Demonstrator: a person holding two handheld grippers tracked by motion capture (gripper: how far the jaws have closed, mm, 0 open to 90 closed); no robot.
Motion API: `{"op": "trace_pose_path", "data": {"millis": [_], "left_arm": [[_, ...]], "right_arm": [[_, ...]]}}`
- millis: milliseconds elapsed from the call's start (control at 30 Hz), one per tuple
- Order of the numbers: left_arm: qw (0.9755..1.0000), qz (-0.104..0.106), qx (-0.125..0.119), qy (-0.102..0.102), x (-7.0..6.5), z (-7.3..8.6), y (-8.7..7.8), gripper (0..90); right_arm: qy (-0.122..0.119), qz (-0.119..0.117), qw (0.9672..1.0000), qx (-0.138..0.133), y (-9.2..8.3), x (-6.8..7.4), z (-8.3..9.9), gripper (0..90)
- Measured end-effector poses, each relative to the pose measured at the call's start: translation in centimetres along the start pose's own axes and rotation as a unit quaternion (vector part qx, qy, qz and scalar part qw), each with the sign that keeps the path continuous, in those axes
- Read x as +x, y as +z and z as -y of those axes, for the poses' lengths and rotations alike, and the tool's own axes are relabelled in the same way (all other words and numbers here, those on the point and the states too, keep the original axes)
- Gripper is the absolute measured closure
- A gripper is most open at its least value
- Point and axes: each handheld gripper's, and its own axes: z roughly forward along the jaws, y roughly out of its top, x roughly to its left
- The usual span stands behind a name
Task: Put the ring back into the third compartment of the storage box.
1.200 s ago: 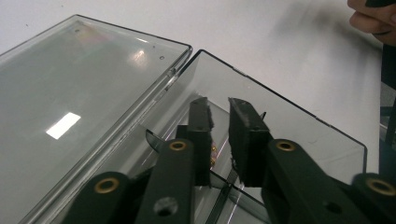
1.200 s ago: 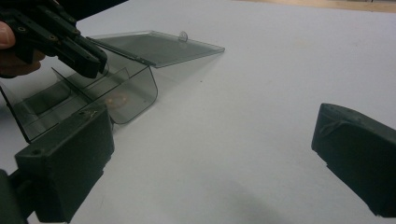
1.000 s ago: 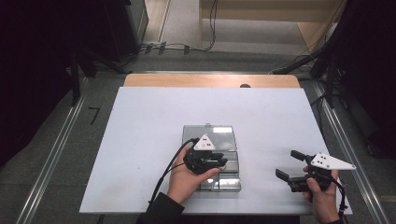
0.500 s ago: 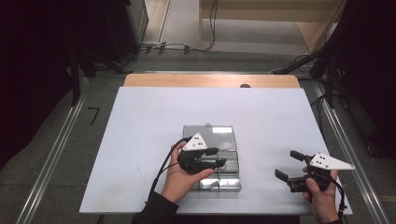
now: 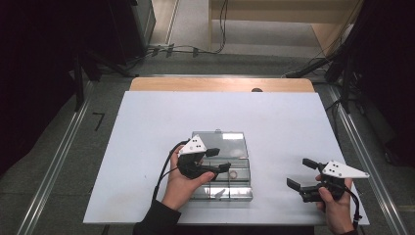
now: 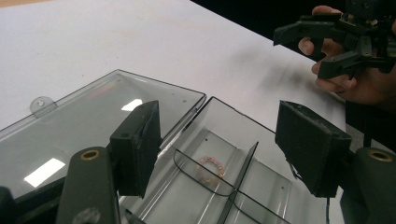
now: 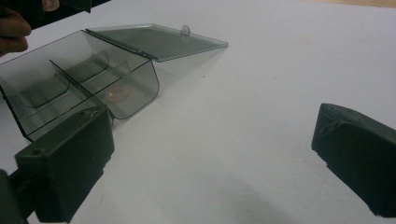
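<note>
A clear plastic box (image 5: 222,166) sits near the middle of the white bench (image 5: 147,127), lid (image 5: 218,143) flung flat toward 12 o'clock. A small pinkish ring (image 6: 211,165) lies in one compartment. The left claw (image 5: 219,160) hovers over the box; its jaws have just been opening and hold nothing. The right claw (image 5: 299,174) waits at 4 o'clock, wide open and empty. The drop looks done; next, probably, clear the left claw and swing the lid shut.
</note>
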Motion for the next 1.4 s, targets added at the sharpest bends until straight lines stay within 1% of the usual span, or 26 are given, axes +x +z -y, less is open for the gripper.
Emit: {"op": "trace_pose_path", "data": {"millis": [133,567,633,733,933,1267,1400], "left_arm": [[0.9999,-0.009,-0.004,-0.003,0.5,0.0,-0.5,27.7],[0.9995,-0.019,-0.020,-0.014,1.9,0.2,-1.9,22.5],[0.9993,-0.021,-0.024,-0.019,2.1,0.2,-2.1,19.7],[0.9991,-0.024,-0.027,-0.021,2.5,0.3,-2.4,19.3],[0.9988,-0.031,-0.031,-0.023,3.0,0.4,-3.0,15.1],[0.9977,-0.043,-0.039,-0.035,4.1,0.6,-3.8,10.5],[0.9972,-0.048,-0.040,-0.040,4.5,0.8,-3.9,4.8]], "right_arm": [[-0.004,0.000,1.0000,0.000,0.1,0.0,0.0,0.0],[-0.003,0.000,1.0000,0.003,0.2,0.1,0.0,0.0],[-0.006,-0.001,1.0000,0.003,0.3,0.1,0.0,0.0],[-0.005,-0.001,1.0000,0.005,0.3,0.1,0.0,0.0],[-0.006,-0.002,1.0000,0.005,0.3,0.1,0.0,0.0],[-0.006,-0.002,1.0000,0.004,0.3,0.1,0.0,0.0],[-0.008,-0.002,1.0000,0.003,0.3,0.2,0.0,0.0]]}}
